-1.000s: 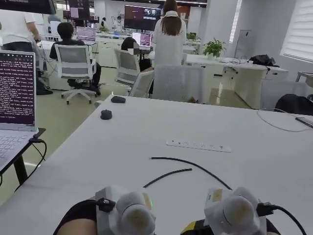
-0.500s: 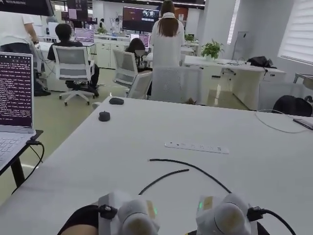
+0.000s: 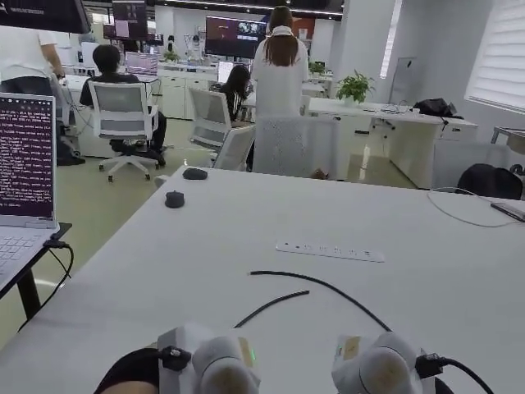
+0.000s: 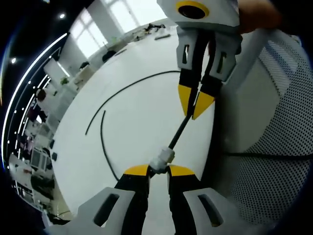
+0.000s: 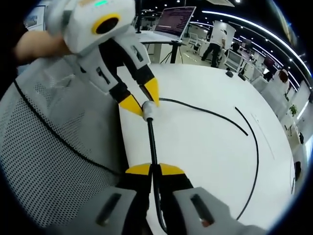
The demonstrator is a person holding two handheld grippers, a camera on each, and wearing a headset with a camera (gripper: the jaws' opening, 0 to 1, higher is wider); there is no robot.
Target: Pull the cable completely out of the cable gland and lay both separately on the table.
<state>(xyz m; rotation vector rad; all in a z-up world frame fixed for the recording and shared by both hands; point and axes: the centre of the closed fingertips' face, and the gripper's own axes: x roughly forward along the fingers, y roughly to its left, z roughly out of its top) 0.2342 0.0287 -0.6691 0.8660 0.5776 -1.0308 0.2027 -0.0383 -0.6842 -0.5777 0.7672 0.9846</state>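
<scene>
Cable (image 4: 182, 128) not yet out of cable gland (image 4: 161, 157) | left gripper (image 4: 159, 170) fingers grip gland, right gripper (image 4: 196, 105) fingers grip cable just beside it | neither laid down

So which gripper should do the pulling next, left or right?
Right, probably: the right gripper is shut on the cable near the cable gland, which the left gripper clamps, so right can draw back while left anchors.

- A white worktop (image 3: 426, 295) stretched away in front of me.
- A white power strip (image 3: 330, 251) lay flat near its middle.
- A dark mouse (image 3: 175, 199) and a second mouse (image 3: 195, 174) sat by the far left edge.
- An open laptop (image 3: 25, 160) glowed purple on my left.
- Beyond, a person in white (image 3: 280, 74) stood facing away, near a potted plant (image 3: 354, 82).
</scene>
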